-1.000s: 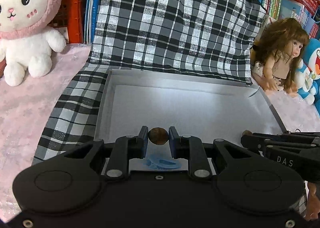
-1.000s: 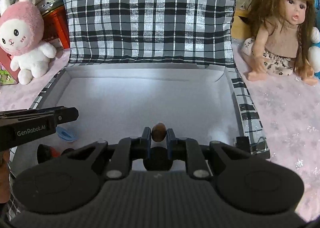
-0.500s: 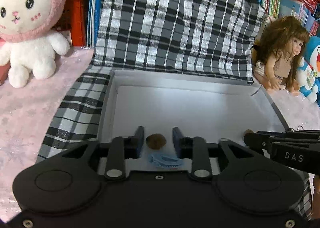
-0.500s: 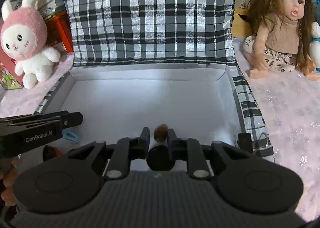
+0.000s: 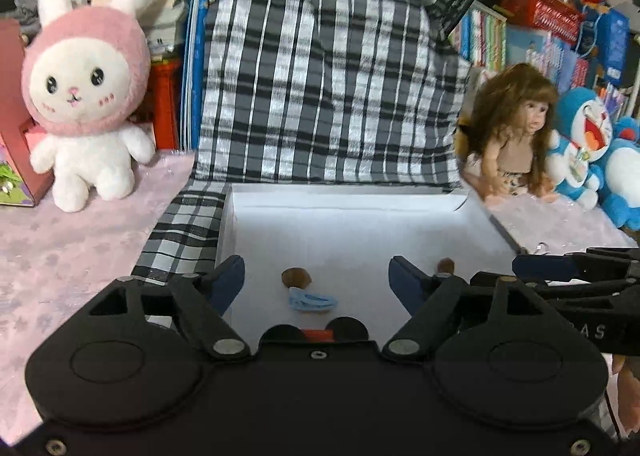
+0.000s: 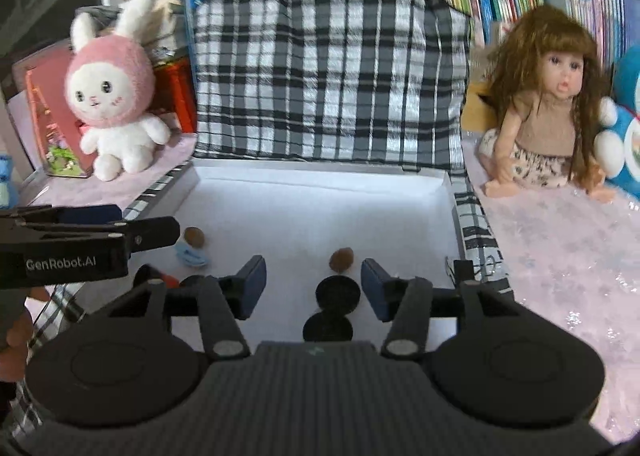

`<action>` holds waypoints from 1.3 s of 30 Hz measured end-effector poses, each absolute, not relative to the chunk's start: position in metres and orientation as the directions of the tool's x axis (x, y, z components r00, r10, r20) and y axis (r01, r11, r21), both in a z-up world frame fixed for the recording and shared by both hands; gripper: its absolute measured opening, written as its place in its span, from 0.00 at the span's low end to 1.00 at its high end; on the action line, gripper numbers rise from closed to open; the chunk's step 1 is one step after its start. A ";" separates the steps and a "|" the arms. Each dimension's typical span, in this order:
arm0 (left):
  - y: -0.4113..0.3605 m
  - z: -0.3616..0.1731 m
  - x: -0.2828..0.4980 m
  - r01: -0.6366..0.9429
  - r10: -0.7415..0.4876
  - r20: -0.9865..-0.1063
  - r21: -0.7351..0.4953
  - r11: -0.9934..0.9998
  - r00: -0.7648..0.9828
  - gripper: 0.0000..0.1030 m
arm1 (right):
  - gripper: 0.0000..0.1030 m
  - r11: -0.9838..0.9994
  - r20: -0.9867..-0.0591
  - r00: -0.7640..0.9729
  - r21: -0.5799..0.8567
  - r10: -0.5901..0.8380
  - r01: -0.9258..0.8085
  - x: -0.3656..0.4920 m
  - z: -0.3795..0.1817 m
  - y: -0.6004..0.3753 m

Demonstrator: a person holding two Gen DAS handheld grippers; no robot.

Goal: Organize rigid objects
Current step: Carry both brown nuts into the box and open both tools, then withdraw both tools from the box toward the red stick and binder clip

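2 grippers just opened wide, left gripper (image 5: 316, 278), right gripper (image 6: 313, 282), holding nothing; 2 brown nuts (image 5: 296, 278) (image 6: 341, 258) lying in plaid-covered box (image 6: 320, 192)

two brown nuts (image 6: 341, 258), two black discs (image 6: 337, 293), one blue clip (image 5: 312, 301)

Showing woven plaid cloth with slight sheen on storage box (image 6: 476, 224); matt white lining inside. Presenting fluffy plush on rabbit toy (image 5: 86, 96). Displaying matt black plastic on left hand-held gripper (image 5: 316, 280). Carrying glittery pink covering on tabletop (image 6: 560, 256).
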State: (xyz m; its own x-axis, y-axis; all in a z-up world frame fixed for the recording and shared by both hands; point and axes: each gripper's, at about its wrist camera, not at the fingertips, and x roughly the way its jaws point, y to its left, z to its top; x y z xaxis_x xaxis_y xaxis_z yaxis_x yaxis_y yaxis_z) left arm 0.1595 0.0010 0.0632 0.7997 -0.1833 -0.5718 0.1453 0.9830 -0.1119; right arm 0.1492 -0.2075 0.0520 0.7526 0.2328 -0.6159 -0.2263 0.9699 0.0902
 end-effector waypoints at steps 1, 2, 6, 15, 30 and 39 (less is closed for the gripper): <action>0.001 0.065 0.153 0.150 -0.186 -0.562 -0.111 0.983 0.806 0.77 | 0.70 0.969 -0.603 0.763 0.081 0.234 -0.234 0.143 0.054 -0.207; 0.000 0.067 0.146 0.157 -0.191 -0.553 -0.110 0.982 0.811 0.79 | 0.72 0.967 -0.590 0.772 0.071 0.237 -0.243 0.136 0.056 -0.206; -0.002 0.072 0.121 0.181 -0.207 -0.525 -0.101 0.978 0.826 0.80 | 0.77 0.960 -0.537 0.805 0.035 0.254 -0.279 0.109 0.061 -0.203; -0.001 0.063 0.063 0.185 -0.203 -0.476 -0.084 0.979 0.856 0.85 | 0.84 0.951 -0.472 0.840 -0.013 0.267 -0.309 0.064 0.058 -0.203; 0.001 0.023 0.017 0.175 -0.185 -0.526 -0.068 0.982 0.830 0.86 | 0.85 0.942 -0.484 0.833 -0.049 0.269 -0.332 0.023 0.032 -0.201; -0.004 0.003 0.018 0.221 -0.224 -0.592 -0.078 0.972 0.775 0.53 | 0.84 0.923 -0.534 0.789 -0.042 0.302 -0.382 0.016 0.018 -0.195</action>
State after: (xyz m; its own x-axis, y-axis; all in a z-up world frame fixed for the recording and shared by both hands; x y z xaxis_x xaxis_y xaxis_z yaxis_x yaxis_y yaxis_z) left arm 0.0178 -0.0038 0.0031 0.7746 -0.2238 -0.5916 0.2212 0.9721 -0.0781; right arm 0.0158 -0.1949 0.0182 0.7894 0.3022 -0.5344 -0.3819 0.9233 -0.0419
